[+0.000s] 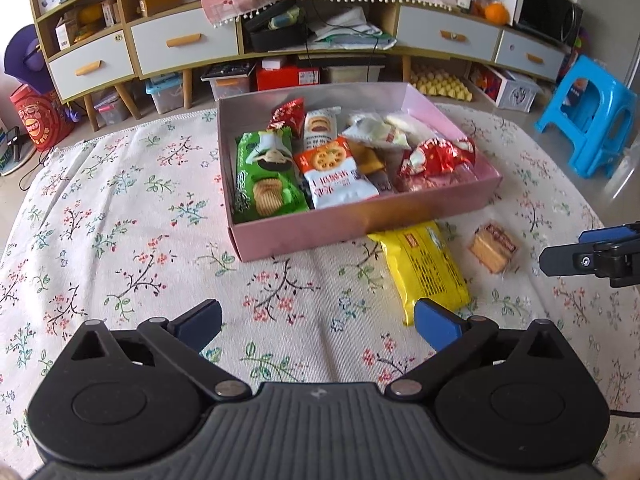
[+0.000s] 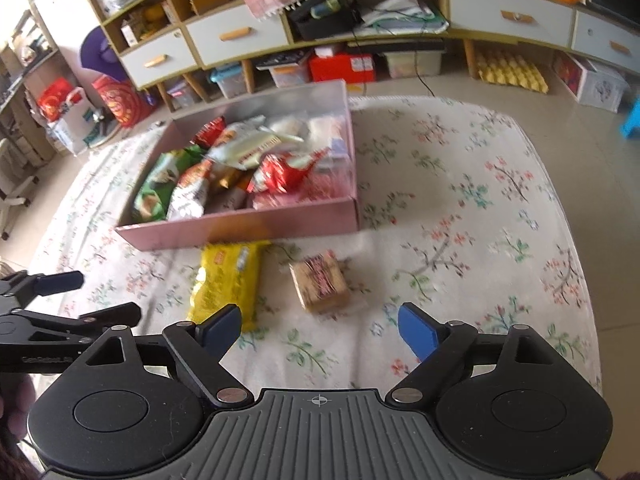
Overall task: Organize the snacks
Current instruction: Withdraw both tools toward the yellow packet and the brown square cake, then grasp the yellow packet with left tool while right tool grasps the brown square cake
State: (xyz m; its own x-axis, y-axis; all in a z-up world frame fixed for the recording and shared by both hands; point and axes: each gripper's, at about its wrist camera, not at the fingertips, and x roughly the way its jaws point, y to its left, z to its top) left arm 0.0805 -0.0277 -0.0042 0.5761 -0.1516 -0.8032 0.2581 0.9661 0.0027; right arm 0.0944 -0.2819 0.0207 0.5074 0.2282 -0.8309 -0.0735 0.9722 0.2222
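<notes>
Floral cloth is covering the table, w/ a cluttered drawer cabinet sitting behind it in the bkgd.

Left claw is hanging over bare cloth, blue pads spread wide, nothing btwn them. Its right pad is overlapping the near corner of the yellow pack in the left wrist view; can't tell if it's touching.

Right claw is also standing wide open and empty, hovering over the cloth. The wrapped biscuit is lying just ahead, roughly btwn its pads but further out. The yellow pack is lying flat just left of that biscuit, its far end touching or tucked under the front wall of the pink box.

The box is sitting mid-table, already holding a heap of snacks: green chip bag at the left, orange-and-white cracker pack next to it, red wrappers at the right, white packs behind.

Blue stool is standing on the floor off to the right.
</notes>
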